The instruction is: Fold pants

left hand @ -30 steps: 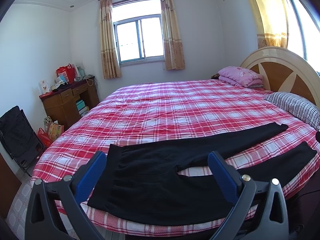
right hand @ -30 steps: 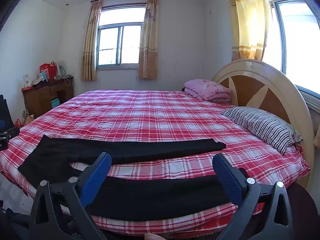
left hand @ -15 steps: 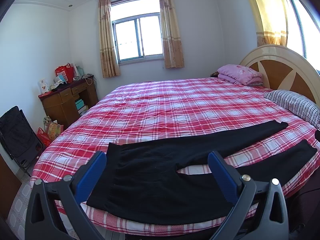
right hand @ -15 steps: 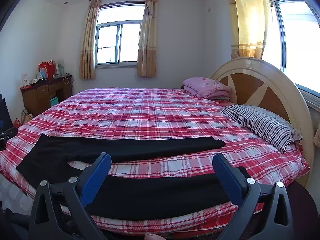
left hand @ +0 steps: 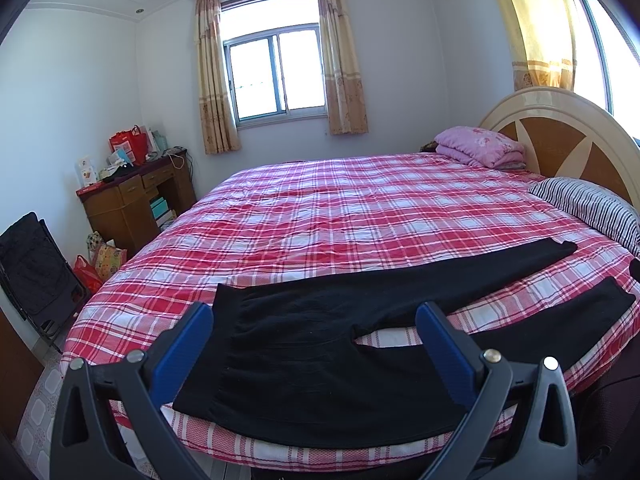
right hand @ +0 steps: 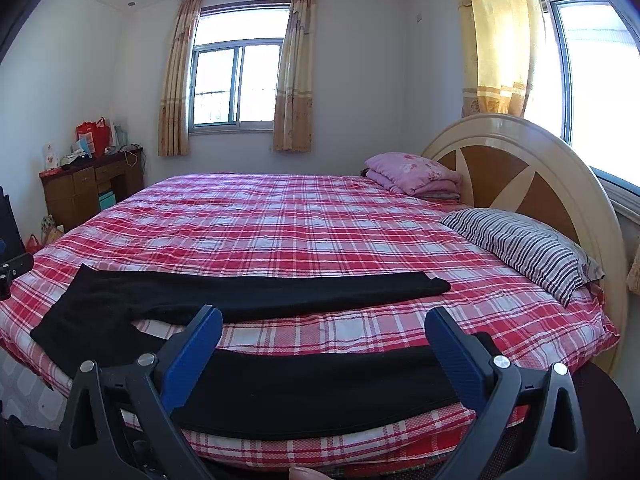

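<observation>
In the left wrist view, the black pants (left hand: 320, 360) lie flat along the near edge of the bed (left hand: 360, 208), waistband toward 9 o'clock and both legs running off toward 3 o'clock, the far leg angling up to about 2 o'clock; the left gripper (left hand: 314, 344) hovers above the hip and crotch area with its blue fingers (left hand: 180, 348) spread wide and nothing between them, the waistband edge passing just inside the left finger; a striped pillow (left hand: 592, 208) sits at 3 o'clock by the headboard (left hand: 560, 140). In the right wrist view, the pants (right hand: 320, 392) fill the lower frame; the right gripper (right hand: 324, 348) hangs over the near leg, fingers (right hand: 456, 356) likewise spread and empty, the far leg lying beyond the tips toward 12 o'clock and the waist end at 9 o'clock; a folded pink blanket (right hand: 412, 172) rests at 1 o'clock.
</observation>
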A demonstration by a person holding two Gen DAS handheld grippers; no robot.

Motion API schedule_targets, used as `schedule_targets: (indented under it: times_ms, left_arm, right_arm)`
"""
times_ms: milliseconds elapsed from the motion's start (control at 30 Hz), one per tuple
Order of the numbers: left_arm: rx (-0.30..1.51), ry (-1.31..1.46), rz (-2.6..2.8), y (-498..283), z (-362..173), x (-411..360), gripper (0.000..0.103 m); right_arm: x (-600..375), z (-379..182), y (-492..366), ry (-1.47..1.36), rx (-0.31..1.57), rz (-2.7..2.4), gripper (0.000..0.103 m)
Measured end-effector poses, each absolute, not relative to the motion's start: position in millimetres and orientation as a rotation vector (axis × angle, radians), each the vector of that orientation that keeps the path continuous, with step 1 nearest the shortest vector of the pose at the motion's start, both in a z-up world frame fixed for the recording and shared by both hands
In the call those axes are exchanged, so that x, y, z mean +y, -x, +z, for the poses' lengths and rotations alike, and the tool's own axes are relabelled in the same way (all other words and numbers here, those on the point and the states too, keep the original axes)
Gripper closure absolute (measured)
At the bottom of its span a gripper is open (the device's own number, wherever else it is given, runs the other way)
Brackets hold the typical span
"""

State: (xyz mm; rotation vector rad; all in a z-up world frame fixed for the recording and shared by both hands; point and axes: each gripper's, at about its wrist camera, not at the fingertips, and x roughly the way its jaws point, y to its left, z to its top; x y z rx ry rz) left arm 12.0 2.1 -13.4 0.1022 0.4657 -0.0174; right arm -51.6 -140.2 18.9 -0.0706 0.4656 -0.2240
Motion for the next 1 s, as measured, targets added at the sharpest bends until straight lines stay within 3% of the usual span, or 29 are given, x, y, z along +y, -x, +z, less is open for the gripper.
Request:
schedule_targets:
  times_ms: [767,1000]
  left_arm:
    - [0.497,-0.113,-0.016,-19.4,-21.3,4.1,0.0]
    - [0.551,-0.127,0.046,-55.4,-48.3,27.0,0.0]
  right_arm:
    - [-141.9,11.6,44.7,0.072,0.482,-0.237,0.001]
    - [-152.5,-8.8,28.1,0.051,0.527,-0.192,0.001]
